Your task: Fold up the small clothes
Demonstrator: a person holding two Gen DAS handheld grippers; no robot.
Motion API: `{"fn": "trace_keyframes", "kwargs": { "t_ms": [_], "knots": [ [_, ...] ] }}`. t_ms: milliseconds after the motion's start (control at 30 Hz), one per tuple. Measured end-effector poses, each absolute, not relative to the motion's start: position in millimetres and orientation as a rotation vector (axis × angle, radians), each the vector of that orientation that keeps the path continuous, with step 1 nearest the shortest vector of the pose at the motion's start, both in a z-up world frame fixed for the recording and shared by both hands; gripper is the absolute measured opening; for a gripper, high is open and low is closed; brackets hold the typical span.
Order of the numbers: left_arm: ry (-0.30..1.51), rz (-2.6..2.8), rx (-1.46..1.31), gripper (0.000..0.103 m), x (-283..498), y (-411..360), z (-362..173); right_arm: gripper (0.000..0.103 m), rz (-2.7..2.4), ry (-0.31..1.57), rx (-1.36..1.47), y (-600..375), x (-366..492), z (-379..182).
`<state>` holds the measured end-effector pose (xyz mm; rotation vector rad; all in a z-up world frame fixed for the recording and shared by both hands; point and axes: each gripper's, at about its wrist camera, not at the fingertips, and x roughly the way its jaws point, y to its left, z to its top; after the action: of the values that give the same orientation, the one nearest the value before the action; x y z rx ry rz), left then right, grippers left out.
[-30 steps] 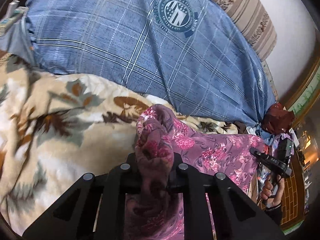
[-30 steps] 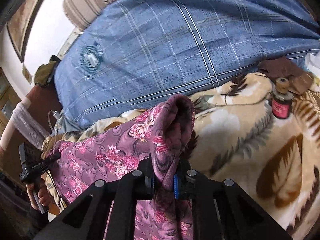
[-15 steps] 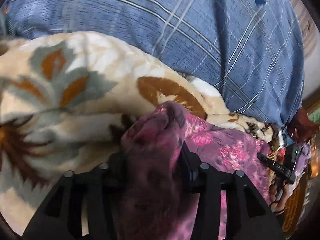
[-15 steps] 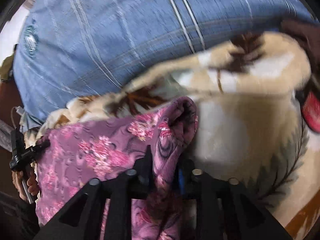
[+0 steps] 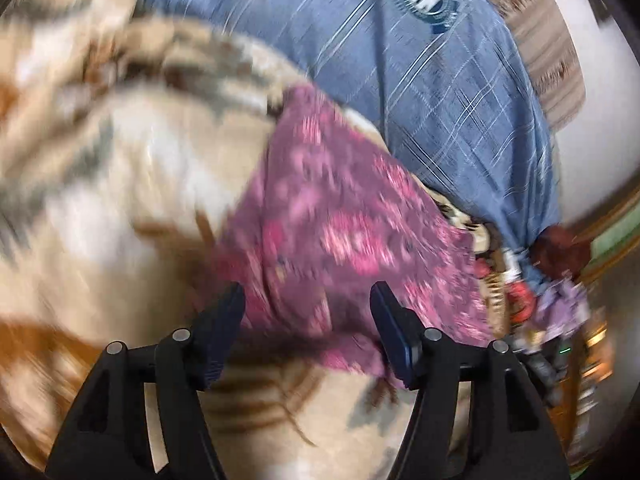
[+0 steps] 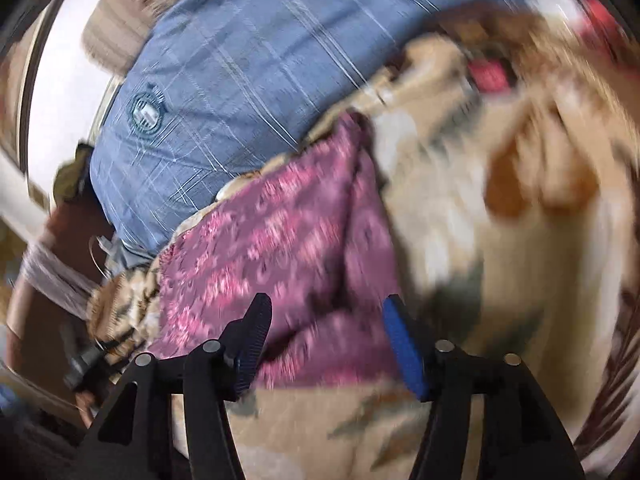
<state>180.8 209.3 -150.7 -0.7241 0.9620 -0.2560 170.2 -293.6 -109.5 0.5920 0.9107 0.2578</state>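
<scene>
A purple-pink floral cloth [image 5: 336, 224] lies flat on the beige leaf-patterned blanket [image 5: 120, 208]. It also shows in the right wrist view [image 6: 288, 248]. My left gripper [image 5: 306, 320] is open and empty, with its fingers just above the cloth's near edge. My right gripper [image 6: 326, 332] is open and empty too, over the cloth's near right corner. Both views are motion-blurred.
A large blue plaid pillow [image 5: 440, 92] lies behind the cloth; it also shows in the right wrist view [image 6: 240, 64]. A striped cushion [image 5: 540, 48] and a white wall are behind it. Red items [image 6: 492, 72] lie on the blanket at the far right.
Both grippers were shut on bunched corners of the floral cloth. They carried it forward, opened and let go; the cloth now lies flat on the blanket. Both cameras are pulling back.
</scene>
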Motion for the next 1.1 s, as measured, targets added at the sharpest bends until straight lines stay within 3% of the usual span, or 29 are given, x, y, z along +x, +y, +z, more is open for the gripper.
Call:
{"fn": "trace_keyframes", "kwargs": {
  "t_ms": [100,233,333,400,433,500,567,767,933,1100],
  "knots": [
    [0.965,-0.376,-0.809,0.063,183.7,198.9,-150.0,0.044,0.29,0.93,0.638,-290.8,180.8,-117.3],
    [0.981,-0.376,-0.801,0.063,183.9,195.3,-155.8,0.046,0.311,0.906,0.677,-281.4,190.7,-114.5],
    [1.024,-0.394,-0.842,0.053,187.0,192.2,-169.7,0.047,0.308,0.932,0.698,-274.9,199.9,-127.1],
    [1.03,-0.391,-0.84,0.041,189.4,186.9,-173.0,0.046,0.31,0.948,0.685,-269.6,203.1,-136.8],
    [1.027,-0.383,-0.832,0.035,191.0,184.7,-172.8,0.042,0.295,0.945,0.657,-267.0,203.5,-138.7],
    [1.013,-0.373,-0.834,0.022,192.9,184.2,-171.7,0.022,0.281,0.935,0.628,-268.0,201.5,-138.2],
    [0.958,-0.348,-0.813,0.006,189.6,185.4,-161.6,0.014,0.274,0.925,0.656,-275.1,198.3,-137.8],
    [0.708,-0.29,-0.547,0.005,165.1,175.3,-100.2,0.007,0.287,0.832,0.582,-270.0,176.3,-100.1],
    [0.981,-0.239,-0.592,0.006,199.3,176.5,-154.1,0.007,0.218,0.937,0.516,-265.0,192.5,-133.3],
    [0.97,-0.211,-0.549,0.014,195.3,174.8,-150.8,0.009,0.238,0.938,0.476,-262.7,187.9,-130.7]
  ]
}}
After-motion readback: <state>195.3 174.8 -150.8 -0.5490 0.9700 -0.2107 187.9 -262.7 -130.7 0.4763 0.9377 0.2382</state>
